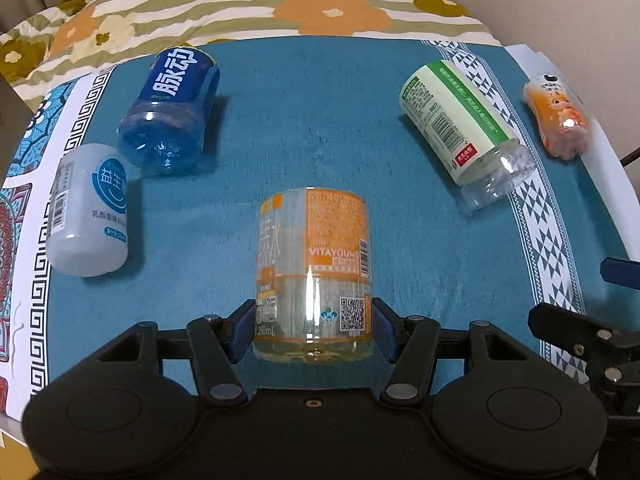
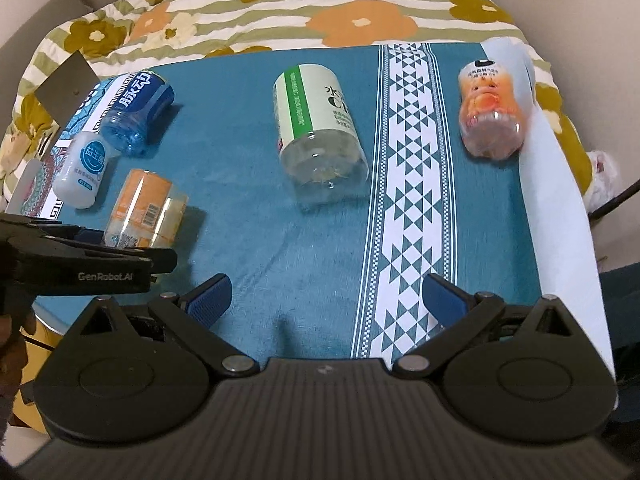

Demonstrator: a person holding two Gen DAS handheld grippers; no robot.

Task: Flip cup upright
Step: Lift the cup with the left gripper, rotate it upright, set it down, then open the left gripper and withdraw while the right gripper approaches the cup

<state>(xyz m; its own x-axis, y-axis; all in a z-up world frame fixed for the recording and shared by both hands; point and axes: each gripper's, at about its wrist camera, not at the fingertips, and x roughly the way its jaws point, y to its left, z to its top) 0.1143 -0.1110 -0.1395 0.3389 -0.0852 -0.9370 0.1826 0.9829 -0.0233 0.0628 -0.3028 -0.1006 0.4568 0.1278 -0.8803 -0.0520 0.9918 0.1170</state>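
An orange-labelled clear cup (image 1: pixel 314 276) lies on its side on the teal cloth, its base toward the left wrist camera. My left gripper (image 1: pixel 314 330) has its blue pads against both sides of the cup's base end, shut on it. The same cup shows in the right wrist view (image 2: pixel 146 210) at the left, with the left gripper's black body (image 2: pixel 80 260) over its near end. My right gripper (image 2: pixel 326 300) is open and empty above the cloth, near the table's front edge.
Other cups lie on their sides: a blue one (image 1: pixel 170 112), a white one (image 1: pixel 90 212), a green-labelled clear one (image 1: pixel 466 132) and an orange patterned one (image 1: pixel 558 116). A flowered quilt (image 1: pixel 240 4) lies behind the table. The white patterned band (image 2: pixel 412 184) runs down the cloth.
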